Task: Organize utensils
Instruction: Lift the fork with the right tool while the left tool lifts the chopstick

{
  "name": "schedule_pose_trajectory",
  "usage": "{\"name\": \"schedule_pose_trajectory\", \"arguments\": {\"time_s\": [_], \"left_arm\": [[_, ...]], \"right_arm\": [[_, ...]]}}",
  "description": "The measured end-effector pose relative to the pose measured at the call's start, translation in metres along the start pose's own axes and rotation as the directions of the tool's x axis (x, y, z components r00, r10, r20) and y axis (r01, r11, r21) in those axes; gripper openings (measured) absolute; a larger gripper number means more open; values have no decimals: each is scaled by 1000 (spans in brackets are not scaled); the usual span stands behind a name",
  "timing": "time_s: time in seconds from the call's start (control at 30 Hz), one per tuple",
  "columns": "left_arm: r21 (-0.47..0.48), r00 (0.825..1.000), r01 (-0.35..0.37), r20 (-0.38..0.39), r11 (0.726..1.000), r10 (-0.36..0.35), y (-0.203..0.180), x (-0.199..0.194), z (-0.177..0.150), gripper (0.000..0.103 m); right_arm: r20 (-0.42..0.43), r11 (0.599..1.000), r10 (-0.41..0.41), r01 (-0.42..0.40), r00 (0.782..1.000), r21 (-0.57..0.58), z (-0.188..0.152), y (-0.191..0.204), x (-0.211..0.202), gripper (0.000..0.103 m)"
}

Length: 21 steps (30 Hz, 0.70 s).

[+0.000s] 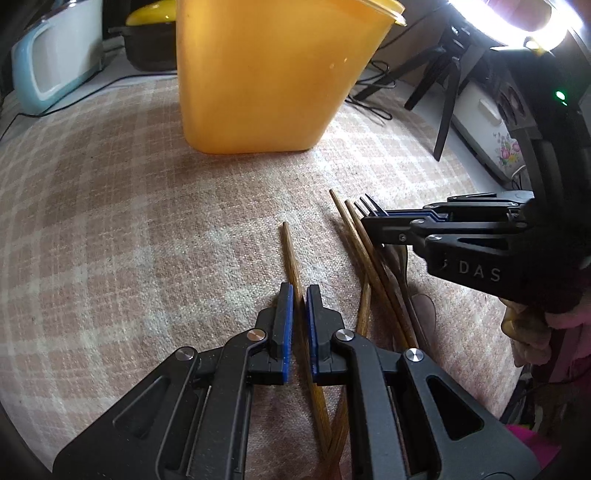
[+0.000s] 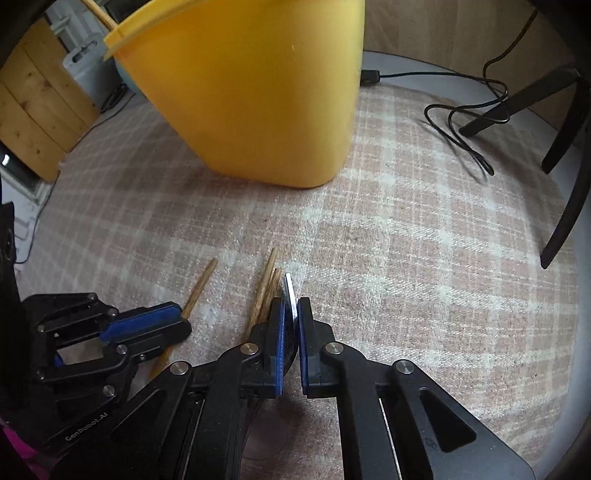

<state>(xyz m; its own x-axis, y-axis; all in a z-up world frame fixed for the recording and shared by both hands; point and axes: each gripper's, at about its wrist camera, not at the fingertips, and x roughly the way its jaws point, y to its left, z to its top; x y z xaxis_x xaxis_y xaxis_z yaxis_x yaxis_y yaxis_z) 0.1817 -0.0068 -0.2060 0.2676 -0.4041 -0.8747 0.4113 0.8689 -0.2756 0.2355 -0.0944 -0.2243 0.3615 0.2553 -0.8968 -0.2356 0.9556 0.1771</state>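
A tall yellow container (image 1: pixel 258 74) (image 2: pixel 251 92) stands on the checked cloth, beyond both grippers. My left gripper (image 1: pixel 300 295) (image 2: pixel 181 319) is shut on a single wooden chopstick (image 1: pixel 290 251) (image 2: pixel 205 278), which lies on the cloth and sticks out past the pads. My right gripper (image 2: pixel 291 306) (image 1: pixel 371 221) is shut on a metal fork (image 2: pixel 289 290) (image 1: pixel 365 203), tines forward, just right of the left gripper. Beside the fork lies a pair of chopsticks (image 1: pixel 354 236) (image 2: pixel 267 280). One more chopstick (image 1: pixel 364 306) and a wooden spoon (image 1: pixel 423 306) lie underneath.
Black tripod legs (image 1: pixel 445 110) (image 2: pixel 513 107) and a looped cable (image 2: pixel 465 136) stand at the right of the cloth (image 1: pixel 129 203). A pale blue appliance (image 1: pixel 55 62) and a yellow-lidded pot (image 1: pixel 151 33) sit at the back left. A stick (image 2: pixel 98 14) pokes out of the container.
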Motion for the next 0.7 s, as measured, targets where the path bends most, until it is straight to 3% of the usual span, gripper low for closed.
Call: {"name": "schedule_pose_trajectory", "arguments": {"time_s": [0.2, 0.4, 0.7], "left_arm": [[62, 998, -18, -63, 998, 22, -8, 8, 14, 6], [-55, 1000, 17, 11, 998, -17, 6, -11, 11, 4], [-139, 984, 11, 176, 990, 13, 18, -75, 7, 3]], "right_arm": [[8, 999, 44, -44, 999, 15, -2, -16, -5, 2], [57, 995, 93, -95, 994, 38, -10, -30, -23, 2], [155, 989, 142, -147, 978, 22, -24, -36, -68, 2]]}}
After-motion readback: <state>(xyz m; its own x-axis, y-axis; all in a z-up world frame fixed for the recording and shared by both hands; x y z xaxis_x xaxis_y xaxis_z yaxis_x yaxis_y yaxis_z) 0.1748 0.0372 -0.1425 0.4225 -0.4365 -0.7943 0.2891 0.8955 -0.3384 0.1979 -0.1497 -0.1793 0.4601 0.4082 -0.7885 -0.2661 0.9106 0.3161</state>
